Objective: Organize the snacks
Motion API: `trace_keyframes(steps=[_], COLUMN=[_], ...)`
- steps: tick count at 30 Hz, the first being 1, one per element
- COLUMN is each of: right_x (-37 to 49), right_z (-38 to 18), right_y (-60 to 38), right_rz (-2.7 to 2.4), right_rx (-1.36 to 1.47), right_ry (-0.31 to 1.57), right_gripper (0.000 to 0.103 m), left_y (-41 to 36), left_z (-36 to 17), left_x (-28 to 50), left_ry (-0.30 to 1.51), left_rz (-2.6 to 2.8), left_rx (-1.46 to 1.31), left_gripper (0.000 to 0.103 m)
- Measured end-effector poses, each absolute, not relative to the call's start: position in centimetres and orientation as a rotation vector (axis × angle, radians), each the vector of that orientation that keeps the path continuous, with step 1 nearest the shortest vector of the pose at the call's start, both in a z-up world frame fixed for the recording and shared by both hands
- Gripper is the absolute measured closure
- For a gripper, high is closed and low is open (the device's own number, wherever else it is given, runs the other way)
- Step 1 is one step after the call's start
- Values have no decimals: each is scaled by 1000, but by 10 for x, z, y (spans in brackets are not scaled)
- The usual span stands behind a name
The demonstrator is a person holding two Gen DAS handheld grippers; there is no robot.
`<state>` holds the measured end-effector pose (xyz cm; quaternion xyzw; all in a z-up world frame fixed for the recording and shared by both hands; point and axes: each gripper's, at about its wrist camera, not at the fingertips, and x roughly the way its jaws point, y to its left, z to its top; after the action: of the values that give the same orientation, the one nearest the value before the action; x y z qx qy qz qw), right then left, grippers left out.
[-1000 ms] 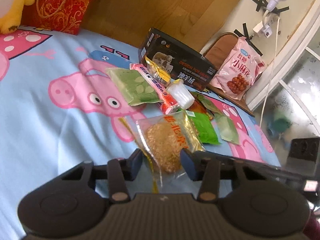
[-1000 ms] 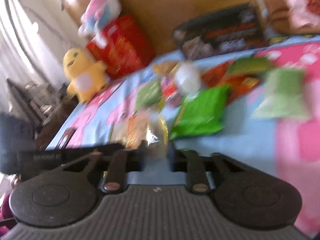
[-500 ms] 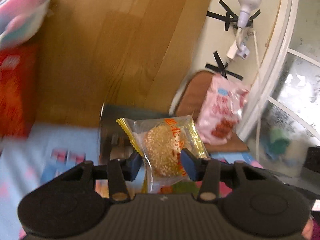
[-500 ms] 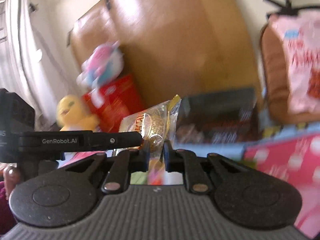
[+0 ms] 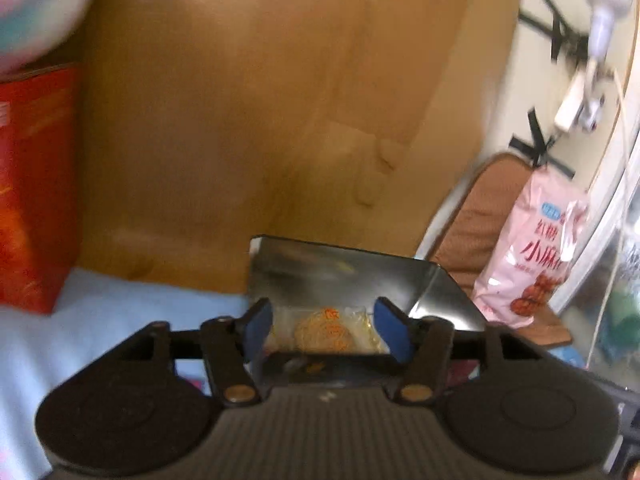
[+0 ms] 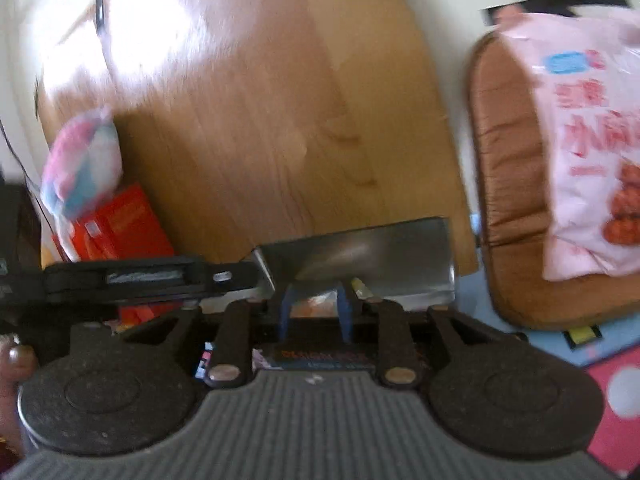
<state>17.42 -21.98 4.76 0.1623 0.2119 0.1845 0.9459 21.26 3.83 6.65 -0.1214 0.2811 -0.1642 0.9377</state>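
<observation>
A clear packet with a round sesame cake (image 5: 325, 330) lies inside the open black box (image 5: 440, 292), whose lid stands up behind it. My left gripper (image 5: 323, 329) is open, its blue fingers on either side of the packet and apart from it. In the right wrist view my right gripper (image 6: 313, 305) is open a little over the same box (image 6: 400, 256), with the packet (image 6: 316, 304) between and behind its fingers. The left gripper's body (image 6: 140, 276) reaches in from the left.
A pink snack bag (image 5: 536, 252) leans on a brown cushion (image 5: 484, 216) at the right; it also shows in the right wrist view (image 6: 592, 140). A red box (image 5: 32, 184) stands at the left. A wooden headboard (image 5: 260, 120) is behind. Blue bedding (image 5: 100, 320) lies below.
Both grippers carried the sesame cake packet from the snack pile up to the black box. The packet now lies in the box and both grippers have opened off it.
</observation>
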Motion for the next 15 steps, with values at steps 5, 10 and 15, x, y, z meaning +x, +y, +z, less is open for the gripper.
trace_keyframes(steps=[5, 10, 15], right_x=[141, 145, 125], right_z=[28, -1, -9], right_y=[-255, -276, -258], right_rz=[324, 216, 308], right_rx=[423, 501, 484], right_ry=[461, 641, 716], right_gripper=[74, 74, 75], left_y=[74, 68, 45], left_z=[42, 14, 22], left_x=[181, 165, 124], left_ry=[641, 758, 722], left_rz=[-276, -279, -316], left_rx=[-279, -308, -240], left_gripper=[37, 44, 51])
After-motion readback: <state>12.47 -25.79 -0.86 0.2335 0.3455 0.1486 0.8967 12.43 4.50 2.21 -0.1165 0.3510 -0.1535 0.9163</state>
